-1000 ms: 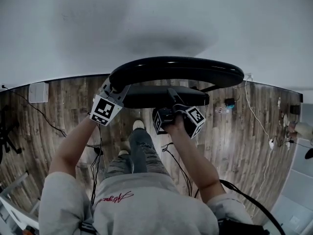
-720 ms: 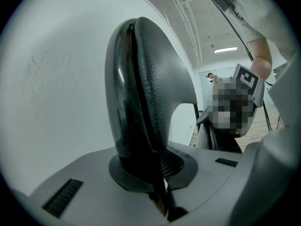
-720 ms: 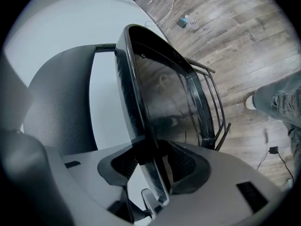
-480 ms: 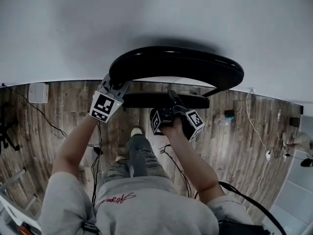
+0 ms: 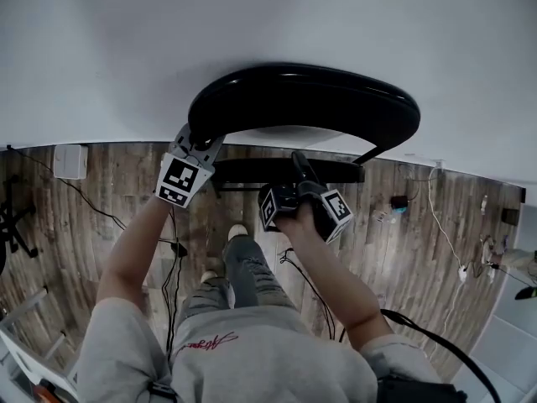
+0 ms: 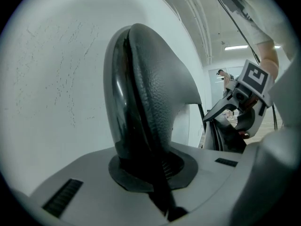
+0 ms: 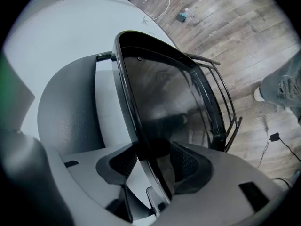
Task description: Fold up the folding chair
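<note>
A black folding chair stands against a white wall. In the head view its curved padded backrest (image 5: pixel 302 99) sits above the flat seat (image 5: pixel 285 170). My left gripper (image 5: pixel 197 141) is shut on the backrest's left end. In the left gripper view the padded backrest edge (image 6: pixel 141 93) is clamped in my left gripper (image 6: pixel 150 168). My right gripper (image 5: pixel 300 173) is at the seat's front edge. In the right gripper view the thin seat rim (image 7: pixel 141 102) runs between the fingers of my right gripper (image 7: pixel 155 161), whose jaws are opening with the pads standing off the rim.
The white wall (image 5: pixel 268 23) is right behind the chair. The wooden floor (image 5: pixel 101 217) carries cables, a white box (image 5: pixel 69 160) at the left and small items (image 5: pixel 398 201) at the right. The person's legs and shoe (image 5: pixel 237 233) stand just before the chair.
The chair and both grippers have moved up the picture, toward the wall. The backrest now lies against the white wall rather than over the floor.
</note>
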The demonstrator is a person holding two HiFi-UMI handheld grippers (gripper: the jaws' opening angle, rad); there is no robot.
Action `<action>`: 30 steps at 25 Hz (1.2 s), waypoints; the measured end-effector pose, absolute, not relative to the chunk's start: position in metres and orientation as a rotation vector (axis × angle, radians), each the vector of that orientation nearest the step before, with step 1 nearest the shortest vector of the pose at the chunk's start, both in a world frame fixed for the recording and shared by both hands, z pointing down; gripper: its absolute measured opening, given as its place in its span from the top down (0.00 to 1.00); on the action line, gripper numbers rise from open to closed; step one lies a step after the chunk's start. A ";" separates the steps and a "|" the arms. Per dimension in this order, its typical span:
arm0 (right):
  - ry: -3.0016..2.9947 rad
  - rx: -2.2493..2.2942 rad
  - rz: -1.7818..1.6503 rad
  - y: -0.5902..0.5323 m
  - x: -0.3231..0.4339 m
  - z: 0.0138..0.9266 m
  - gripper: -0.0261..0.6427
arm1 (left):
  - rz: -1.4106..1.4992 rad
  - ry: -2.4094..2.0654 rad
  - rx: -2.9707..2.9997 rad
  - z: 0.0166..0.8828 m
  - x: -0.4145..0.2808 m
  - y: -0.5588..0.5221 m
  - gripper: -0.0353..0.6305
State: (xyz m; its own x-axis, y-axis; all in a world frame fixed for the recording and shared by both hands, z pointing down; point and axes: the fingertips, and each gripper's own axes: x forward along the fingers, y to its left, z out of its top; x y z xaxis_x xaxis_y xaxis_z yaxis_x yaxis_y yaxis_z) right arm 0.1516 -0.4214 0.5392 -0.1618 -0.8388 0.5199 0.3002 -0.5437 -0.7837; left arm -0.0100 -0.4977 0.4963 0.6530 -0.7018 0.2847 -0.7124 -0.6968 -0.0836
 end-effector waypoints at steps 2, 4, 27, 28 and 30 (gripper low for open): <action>0.677 -1.291 -1.798 -0.421 0.151 0.539 0.65 | 0.443 -1.209 2.824 0.495 -0.010 -0.500 0.90; 0.669 -1.294 -1.789 -0.422 0.151 0.537 0.65 | 0.383 -1.225 2.814 0.489 -0.010 -0.503 0.90; 1.093 -1.392 -1.552 -0.408 0.155 0.525 0.64 | 0.217 -1.513 2.591 0.491 -0.054 -0.477 0.73; 1.092 -1.395 -1.536 -0.406 0.156 0.525 0.64 | 0.207 -1.519 2.579 0.492 -0.058 -0.474 0.71; 1.090 -1.424 -1.519 -0.401 0.161 0.527 0.64 | 0.202 -1.538 2.544 0.496 -0.064 -0.470 0.71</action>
